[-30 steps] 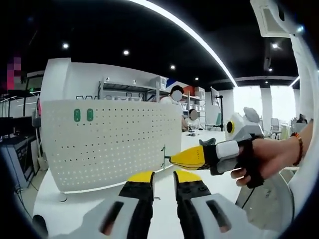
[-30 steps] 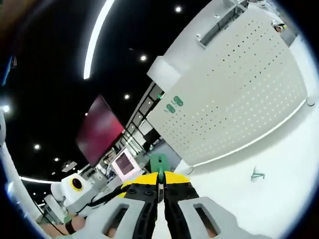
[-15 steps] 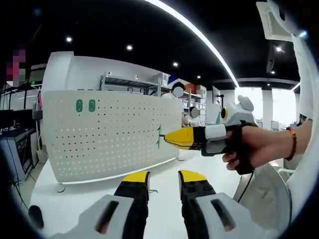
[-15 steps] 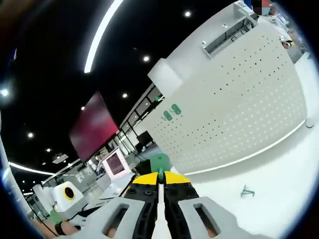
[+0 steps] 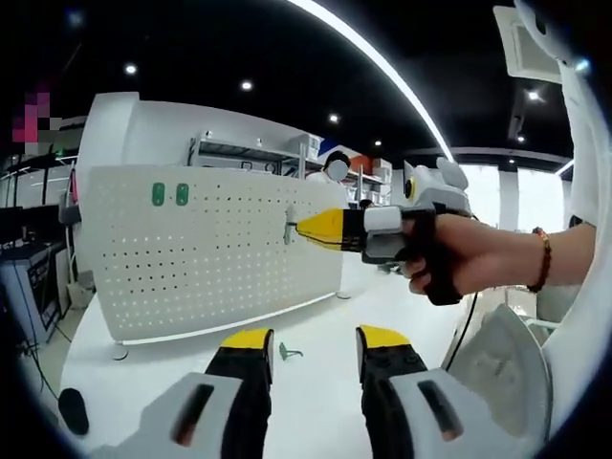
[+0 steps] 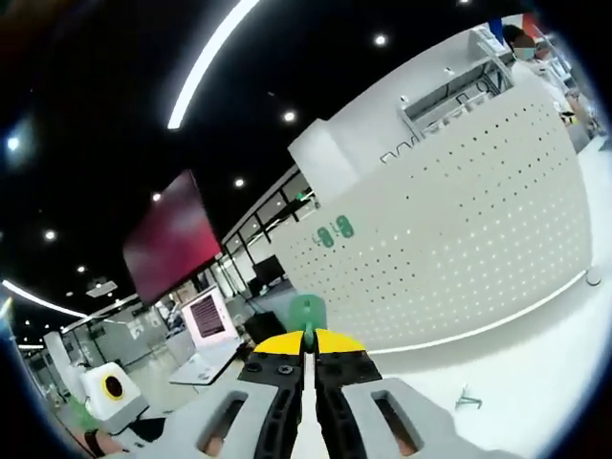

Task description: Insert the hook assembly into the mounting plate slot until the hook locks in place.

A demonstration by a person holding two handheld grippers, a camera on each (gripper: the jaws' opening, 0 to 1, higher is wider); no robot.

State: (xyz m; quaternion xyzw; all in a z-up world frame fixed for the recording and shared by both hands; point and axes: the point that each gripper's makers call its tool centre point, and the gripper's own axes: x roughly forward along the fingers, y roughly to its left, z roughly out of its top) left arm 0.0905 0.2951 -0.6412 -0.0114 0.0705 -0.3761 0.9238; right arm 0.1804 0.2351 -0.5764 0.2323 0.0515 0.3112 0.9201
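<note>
We found the right claw point(image 5: 308, 227) clenched on a green hook point(image 6: 307, 311), raised level with the upright pegboard point(image 5: 210, 253) for insertion, while the left claw point(image 5: 308, 342) hung released above the tabletop point(image 5: 316, 402), where another hook point(image 5: 287, 353) lay.

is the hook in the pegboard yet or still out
Out: right gripper holds the small green hook just before the white perforated pegboard; contact cannot be told.

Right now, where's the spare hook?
In the left gripper view the spare hook lies on the white table, between the left gripper jaws and the pegboard. The right gripper view shows it lower right.
</note>
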